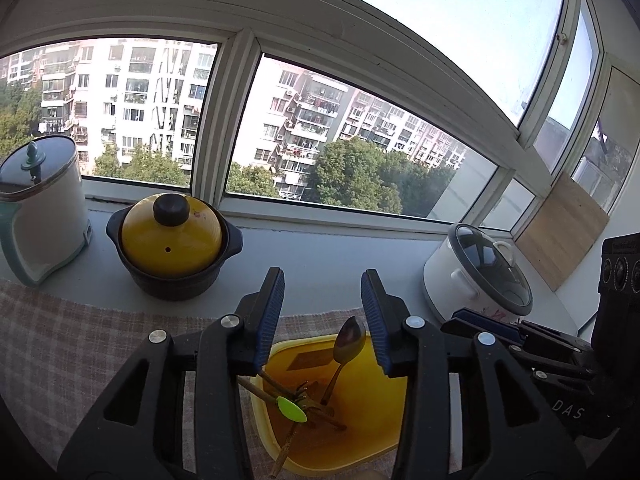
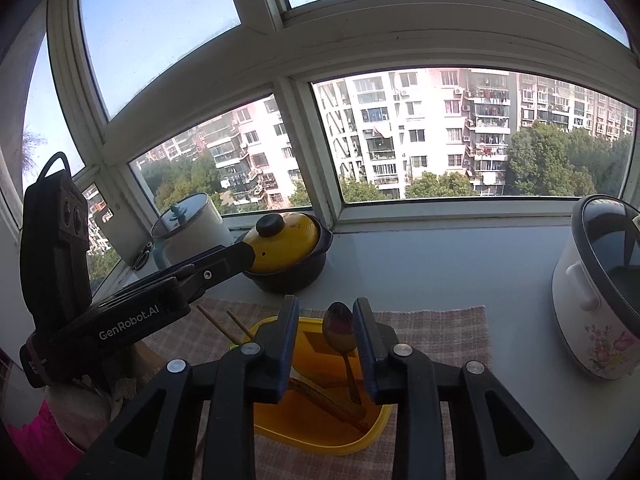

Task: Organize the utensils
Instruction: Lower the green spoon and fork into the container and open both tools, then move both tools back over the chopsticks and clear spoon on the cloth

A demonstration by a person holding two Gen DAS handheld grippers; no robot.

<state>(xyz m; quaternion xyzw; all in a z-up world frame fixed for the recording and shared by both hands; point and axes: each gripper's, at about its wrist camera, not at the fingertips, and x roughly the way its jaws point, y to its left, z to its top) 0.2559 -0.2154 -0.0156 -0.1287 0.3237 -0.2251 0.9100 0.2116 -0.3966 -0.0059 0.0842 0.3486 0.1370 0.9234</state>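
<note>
Both grippers, left [image 1: 322, 320] and right [image 2: 325, 344], parted, holding nothing; brown metal spoon [image 1: 344, 350] at 12 o'clock in yellow plastic tray [image 1: 372, 412].

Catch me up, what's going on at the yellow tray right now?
A person holds both grippers over the yellow tray on the checked cloth. The spoon and chopsticks lie in the tray. The left gripper and right gripper are both open, holding nothing.
</note>
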